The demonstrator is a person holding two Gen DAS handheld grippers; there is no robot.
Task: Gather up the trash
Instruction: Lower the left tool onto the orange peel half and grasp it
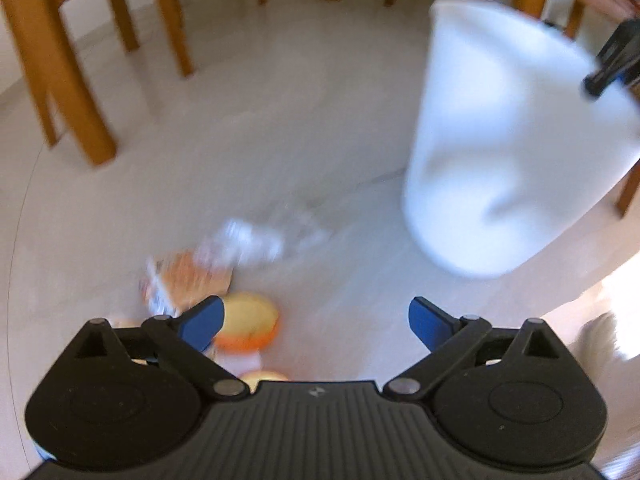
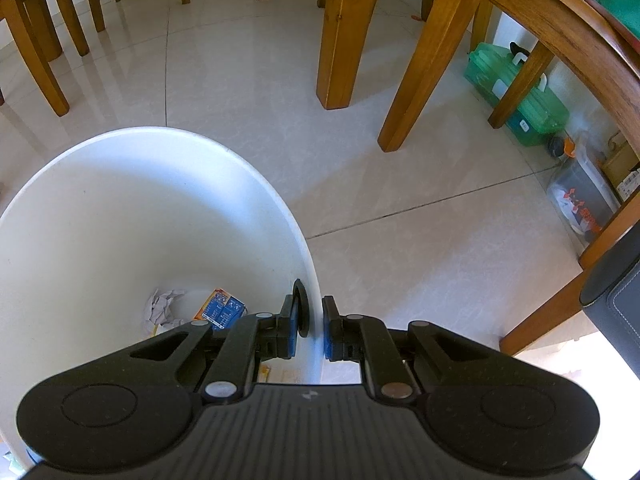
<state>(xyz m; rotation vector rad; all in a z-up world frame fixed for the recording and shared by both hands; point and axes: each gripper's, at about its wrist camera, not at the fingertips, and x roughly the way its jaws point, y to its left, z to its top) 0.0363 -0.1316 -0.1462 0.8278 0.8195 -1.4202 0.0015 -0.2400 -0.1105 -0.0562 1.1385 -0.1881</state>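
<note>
In the blurred left wrist view, my left gripper (image 1: 316,320) is open above the tiled floor with nothing between its fingers. Trash lies just ahead and left of it: an orange-and-yellow round lid or cup (image 1: 248,322), an orange wrapper (image 1: 182,280) and a crumpled clear wrapper (image 1: 248,240). The white bin (image 1: 500,140) stands tilted at the right. My right gripper (image 2: 311,326) is shut on the white bin's rim (image 2: 316,300), one finger inside and one outside. Inside the bin lie crumpled paper (image 2: 162,308) and a blue-orange packet (image 2: 222,310).
Wooden chair and table legs (image 2: 346,36) stand ahead and to the left (image 1: 60,60). A green plastic box (image 2: 520,96) and a clear storage box (image 2: 580,196) sit at the right by a chair. A dark grey object (image 2: 616,300) is at the right edge.
</note>
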